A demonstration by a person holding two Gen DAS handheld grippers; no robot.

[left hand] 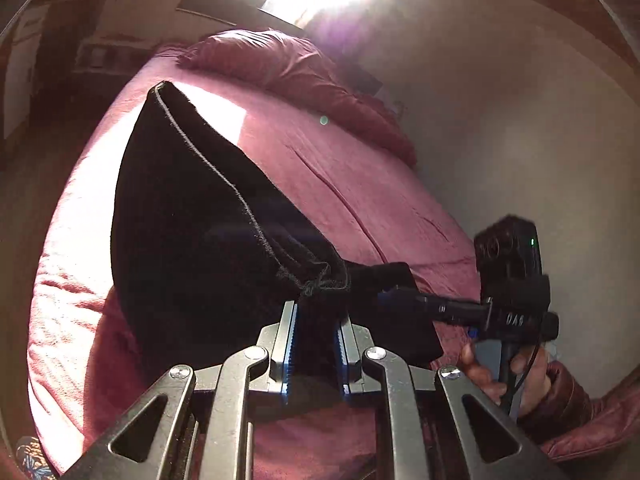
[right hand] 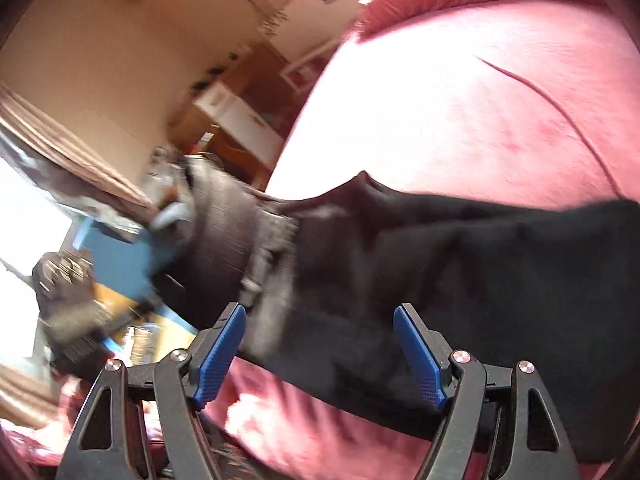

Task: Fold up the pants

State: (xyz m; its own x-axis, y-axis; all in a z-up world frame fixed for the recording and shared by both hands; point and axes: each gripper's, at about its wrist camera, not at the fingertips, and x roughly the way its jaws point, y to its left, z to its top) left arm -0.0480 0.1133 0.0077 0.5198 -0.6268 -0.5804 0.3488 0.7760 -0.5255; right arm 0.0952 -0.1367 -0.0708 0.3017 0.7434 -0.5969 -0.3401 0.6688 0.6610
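Black pants (left hand: pixel 192 220) hang bunched above a pink bed (left hand: pixel 340 168), with a pale seam running down the cloth. My left gripper (left hand: pixel 316 312) is shut on a gathered fold of the pants, and the fabric fills the gap between its blue pads. The right gripper (left hand: pixel 394 294) comes in from the right in a person's hand (left hand: pixel 520 368), its tips at the edge of the cloth. In the right wrist view my right gripper (right hand: pixel 320 316) stands open. The pants (right hand: pixel 460 248) lie between and beyond its blue pads (right hand: pixel 224 352), which do not press on them. The left gripper (right hand: pixel 276 240) shows blurred there, gripping the cloth.
Pink pillows (left hand: pixel 280 64) lie at the head of the bed, which runs along a plain wall (left hand: pixel 520 120). A wooden cabinet (right hand: pixel 240 108) and cluttered furniture stand beyond the bed's left side. Bright sunlight washes out part of the bedsheet (right hand: pixel 400 120).
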